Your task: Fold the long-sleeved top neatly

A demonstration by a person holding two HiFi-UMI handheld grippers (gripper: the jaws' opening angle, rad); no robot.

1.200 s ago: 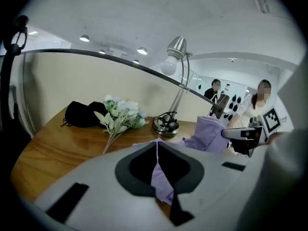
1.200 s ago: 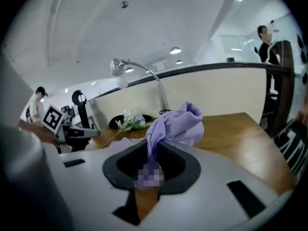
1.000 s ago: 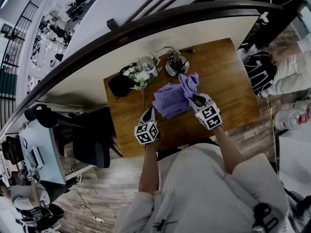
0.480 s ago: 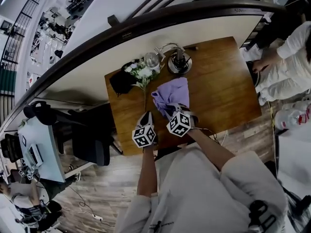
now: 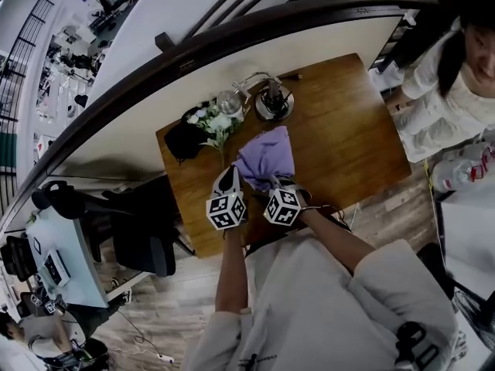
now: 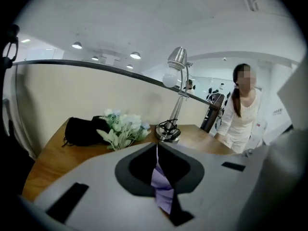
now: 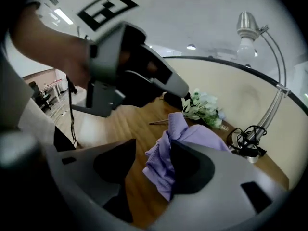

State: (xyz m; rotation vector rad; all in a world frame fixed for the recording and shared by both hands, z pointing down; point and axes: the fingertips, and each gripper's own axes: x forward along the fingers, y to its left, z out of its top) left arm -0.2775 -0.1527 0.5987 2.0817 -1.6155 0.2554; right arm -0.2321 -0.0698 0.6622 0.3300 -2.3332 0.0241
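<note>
Jaws pressed together, my left gripper (image 5: 230,175) pinches an edge of the purple top (image 5: 267,153), bunched on the wooden table (image 5: 352,130); my right gripper (image 7: 153,147), jaws just opening, straddles its loose folds.

Wooden table (image 5: 352,130) against curved partition (image 5: 124,134); plank floor (image 5: 155,300) below.

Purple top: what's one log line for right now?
purple top: bunched on table | left gripper: shut on it | right gripper: jaws just been opening, top between them
</note>
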